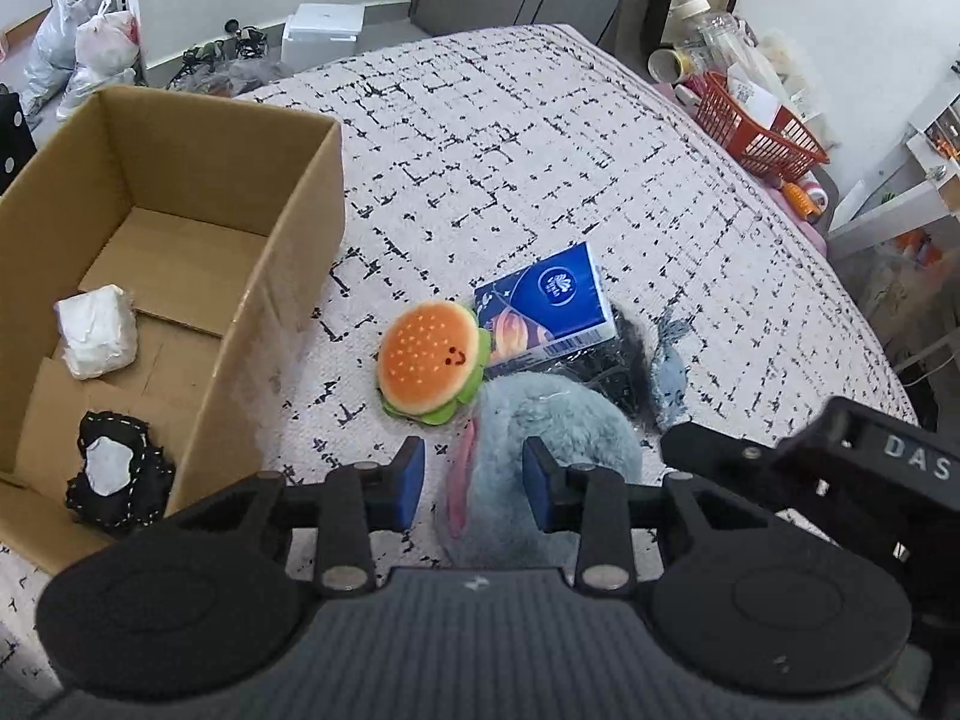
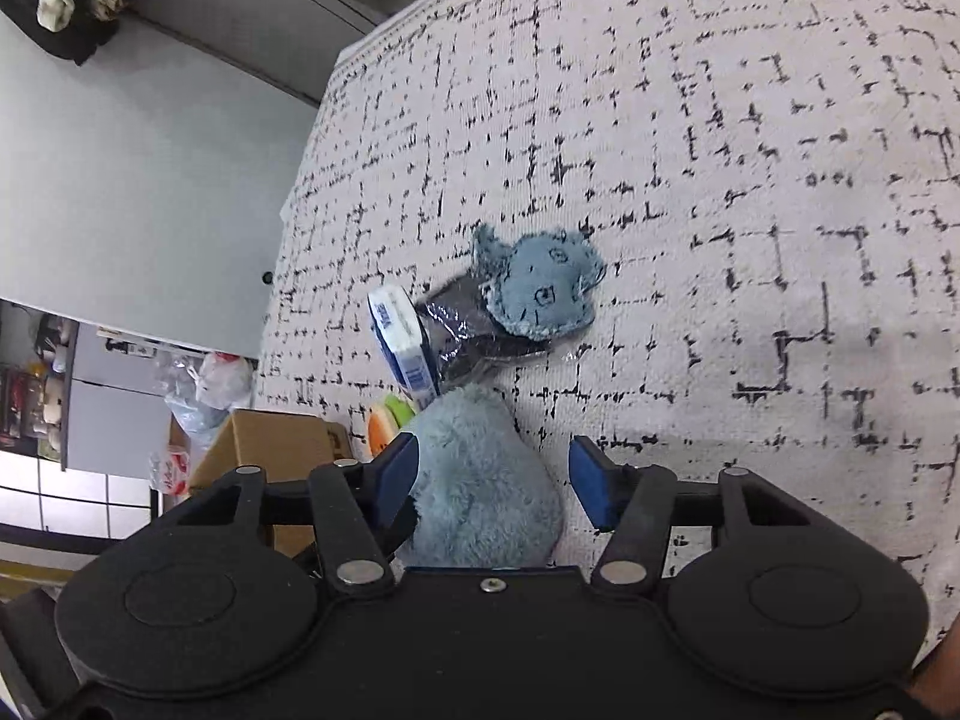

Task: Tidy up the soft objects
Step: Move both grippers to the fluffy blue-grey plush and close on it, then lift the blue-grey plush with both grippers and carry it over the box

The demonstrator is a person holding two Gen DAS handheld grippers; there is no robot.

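A fluffy blue plush (image 1: 558, 420) with a pink ear lies on the patterned bed cover. My left gripper (image 1: 474, 477) is open, its blue pads astride the plush. My right gripper (image 2: 501, 480) is open around the same plush (image 2: 480, 474) from the other side; its body shows in the left wrist view (image 1: 840, 456). A burger plush (image 1: 429, 360), a blue tissue pack (image 1: 546, 306), a dark plastic-wrapped item (image 2: 468, 330) and a blue felt toy (image 2: 543, 285) lie just beyond. A cardboard box (image 1: 288, 228) at left holds a white bundle (image 1: 96, 330) and a black-and-white item (image 1: 114, 480).
The bed cover (image 1: 540, 138) stretches far ahead. A red basket (image 1: 756, 126) and bottles stand at the bed's far right edge. Bags and white boxes lie on the floor beyond the box. A grey wall and cabinet show left in the right wrist view.
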